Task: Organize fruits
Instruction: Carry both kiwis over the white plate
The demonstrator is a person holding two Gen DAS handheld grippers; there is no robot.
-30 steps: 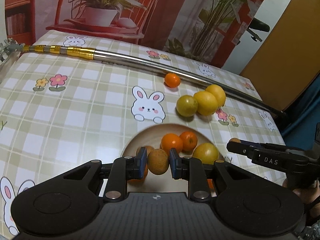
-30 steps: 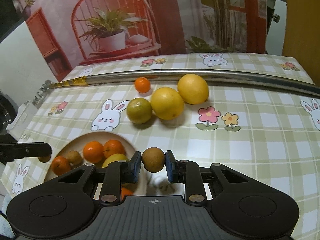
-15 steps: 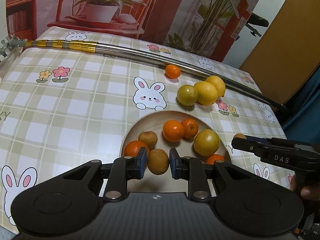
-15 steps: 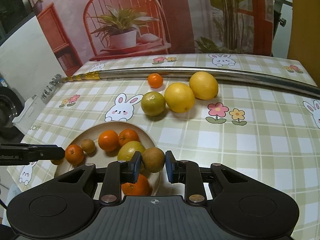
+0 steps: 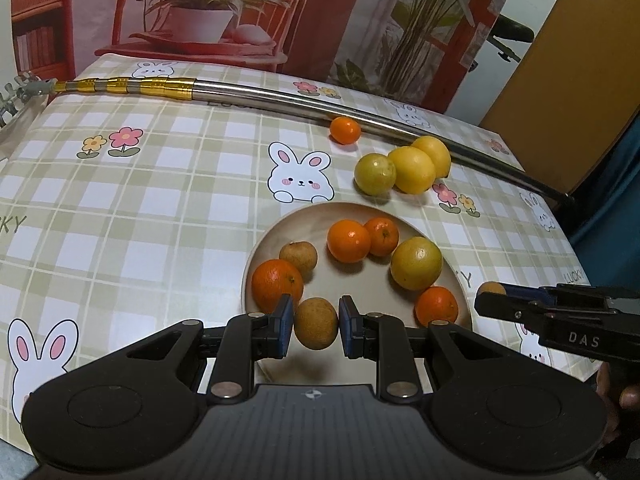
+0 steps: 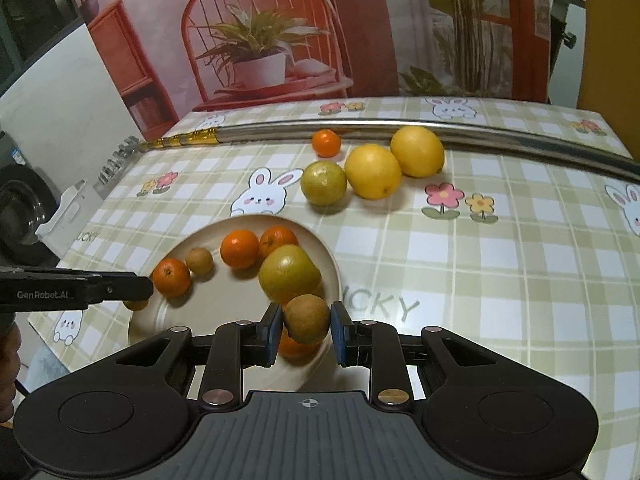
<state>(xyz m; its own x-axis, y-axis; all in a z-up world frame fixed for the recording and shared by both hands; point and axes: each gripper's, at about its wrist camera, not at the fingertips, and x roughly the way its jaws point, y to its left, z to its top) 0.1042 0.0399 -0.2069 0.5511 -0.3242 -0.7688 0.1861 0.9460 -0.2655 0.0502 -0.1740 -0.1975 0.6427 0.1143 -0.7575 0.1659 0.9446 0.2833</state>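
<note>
- A small brown fruit (image 5: 316, 323) was held between the jaws of the left gripper (image 5: 313, 325), above the near part of the plate (image 5: 362, 280).
- Another brown fruit (image 6: 307, 319) was clamped between the jaws of the right gripper (image 6: 305, 330), above the plate's (image 6: 160, 320) near right rim.
- Whether either held fruit touched the plate could not be told.
- On the plate, in the left wrist view, were seen a brown fruit (image 5: 298, 255) just beside an orange (image 5: 277, 284), two oranges (image 5: 349, 240) touching each other near the middle, a yellow-green citrus (image 5: 416, 263) to the right, and one more orange (image 5: 437, 306) at the right rim.
- In the right wrist view, an orange (image 6: 296, 346) was partly hidden under the held fruit.
- Beyond the plate, on the tabletop (image 5: 160, 200), three larger fruits were lined up touching: a greenish one (image 5: 375, 174), a yellow one (image 5: 412, 169) and a second yellow one (image 5: 432, 154).
- A lone small orange (image 5: 345, 130) was lying just beside the metal pole (image 5: 280, 98) that ran across the far side of the tabletop.
- The tabletop was covered by a checked cloth (image 6: 480, 260) printed with rabbits and flowers.
- A backdrop (image 6: 260, 40) showing a red chair and a potted plant was seen behind the tabletop.
</note>
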